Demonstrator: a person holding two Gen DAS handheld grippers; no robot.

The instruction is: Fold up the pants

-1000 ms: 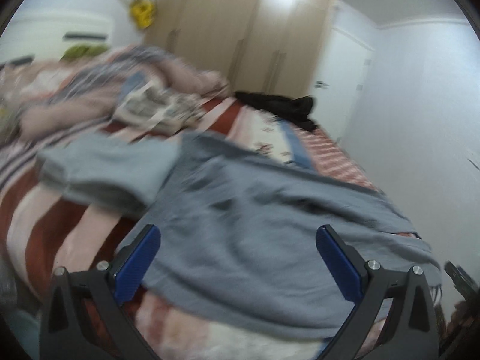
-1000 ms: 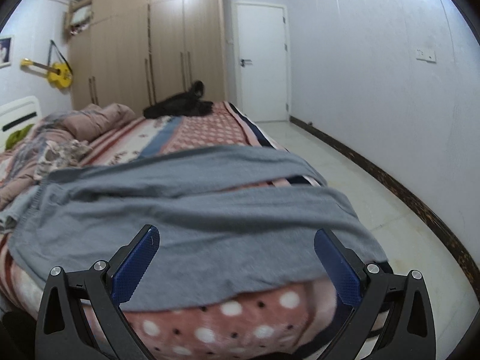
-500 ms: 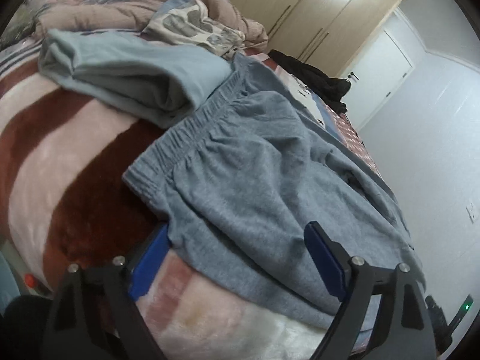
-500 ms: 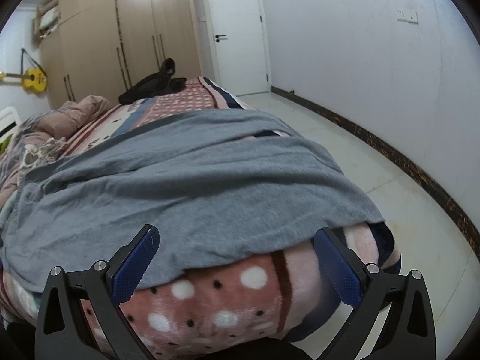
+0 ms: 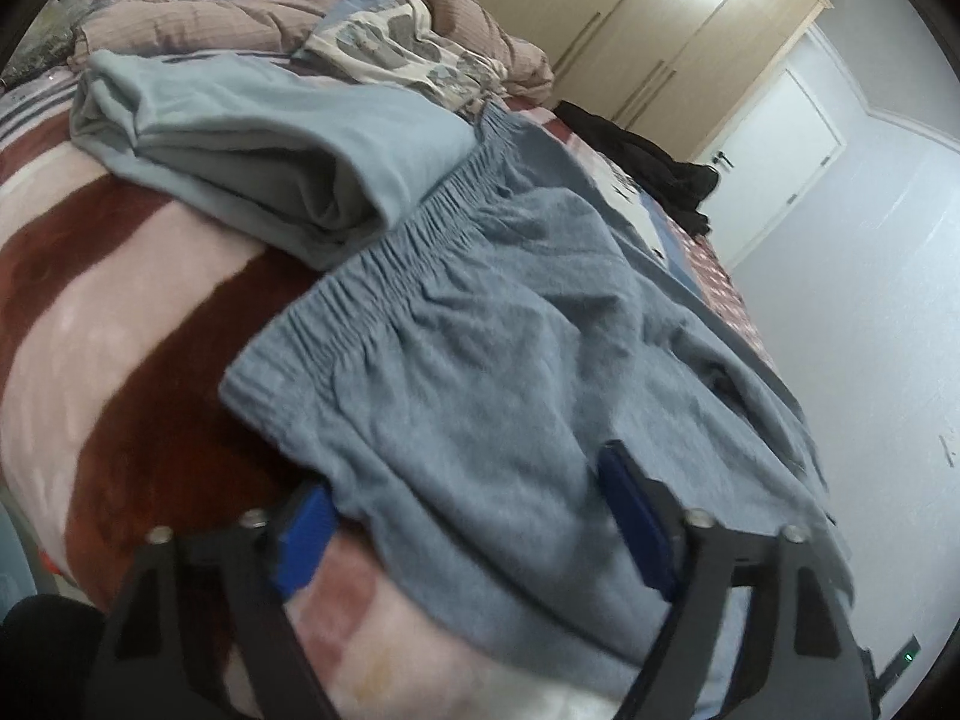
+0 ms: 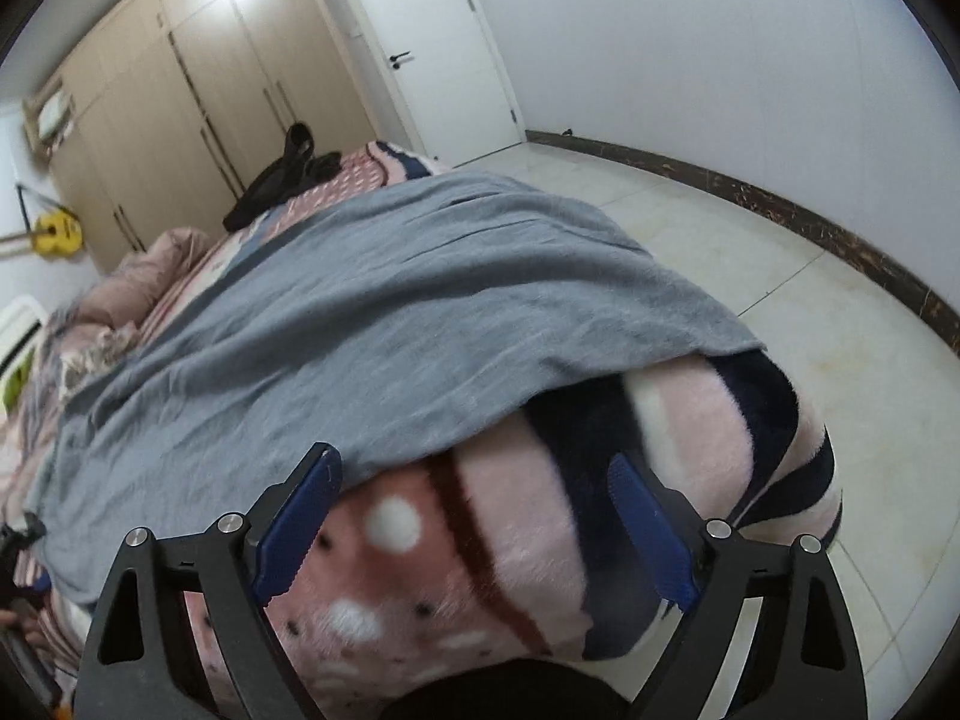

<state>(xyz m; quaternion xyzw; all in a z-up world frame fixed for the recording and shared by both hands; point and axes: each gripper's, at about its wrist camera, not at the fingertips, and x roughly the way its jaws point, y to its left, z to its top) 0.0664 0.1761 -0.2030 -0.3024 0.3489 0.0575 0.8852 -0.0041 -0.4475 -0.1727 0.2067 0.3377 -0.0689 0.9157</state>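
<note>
Grey pants (image 5: 498, 360) lie spread across the bed, elastic waistband (image 5: 384, 258) toward the left, legs running right. My left gripper (image 5: 474, 528) is open, low at the pants' near edge below the waistband corner; cloth lies between its blue pads. In the right wrist view the pant legs (image 6: 360, 336) drape over the bed's end. My right gripper (image 6: 480, 528) is open, just below the leg hem, over the pink blanket, holding nothing.
A folded light-blue garment (image 5: 258, 138) lies beside the waistband. A crumpled quilt (image 5: 288, 12) sits behind it. A black garment (image 6: 282, 180) lies at the far end. Striped blanket (image 5: 108, 312) covers the bed. Tiled floor (image 6: 780, 276), wardrobe (image 6: 198, 108) and door beyond.
Both grippers have dropped lower and closer to the bed edge. The left one now straddles the pants' near edge; the right one sits just under the leg hem.
</note>
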